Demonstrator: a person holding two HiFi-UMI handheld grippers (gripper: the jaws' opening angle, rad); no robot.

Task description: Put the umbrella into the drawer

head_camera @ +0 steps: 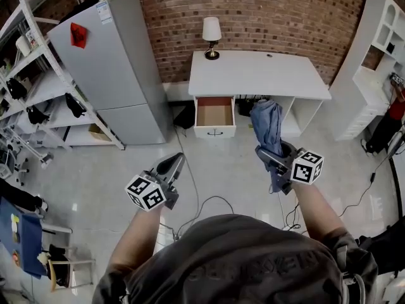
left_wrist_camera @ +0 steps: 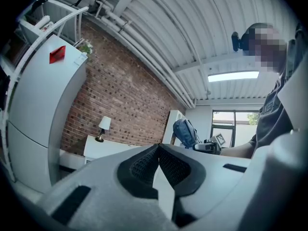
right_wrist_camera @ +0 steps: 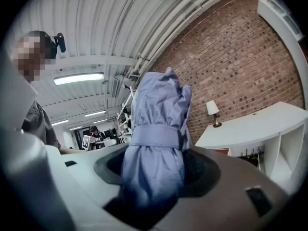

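A folded blue umbrella [head_camera: 268, 130] stands upright in my right gripper [head_camera: 273, 158], which is shut on it; in the right gripper view the umbrella [right_wrist_camera: 156, 143] fills the space between the jaws, a strap wrapped round its middle. Under the white desk [head_camera: 256, 73] ahead, a drawer [head_camera: 214, 114] is pulled out, its brown inside showing with nothing in it. My left gripper [head_camera: 172, 166] is held over the floor to the left, shut with nothing in it; its pads [left_wrist_camera: 169, 165] meet at the tip. The umbrella [left_wrist_camera: 185, 131] also shows in the left gripper view, to the right.
A grey refrigerator [head_camera: 111, 62] stands left of the desk, with white shelving [head_camera: 38, 87] further left. A table lamp [head_camera: 211, 35] sits on the desk's back left corner. A white cabinet [head_camera: 376, 62] is at the right. Cables [head_camera: 202, 204] trail on the floor.
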